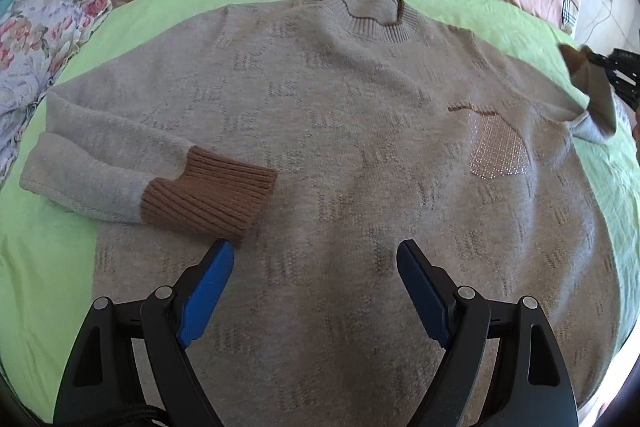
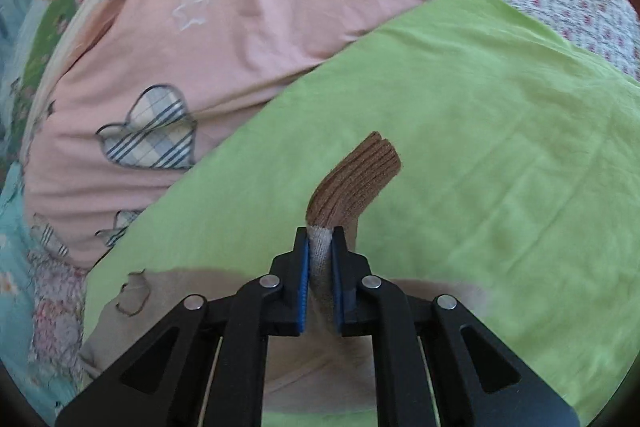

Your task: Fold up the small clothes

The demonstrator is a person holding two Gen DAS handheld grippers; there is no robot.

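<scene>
Knit sweater (image 1: pixel 340 147) lies flat for folding; right gripper (image 2: pixel 320 247) pinches sleeve (image 2: pixel 352 183), probably to fold inward; left gripper (image 1: pixel 316 259) gapes, empty.

Fuzzy knit sweater (image 1: pixel 320 131) (ribbed cuff (image 1: pixel 208 203)) on matt, creased green cloth sheet (image 2: pixel 500 147).

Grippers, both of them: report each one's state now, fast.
Left gripper: open, empty, over the sweater.
Right gripper: closed on the right sleeve, just behind its brown cuff.
</scene>
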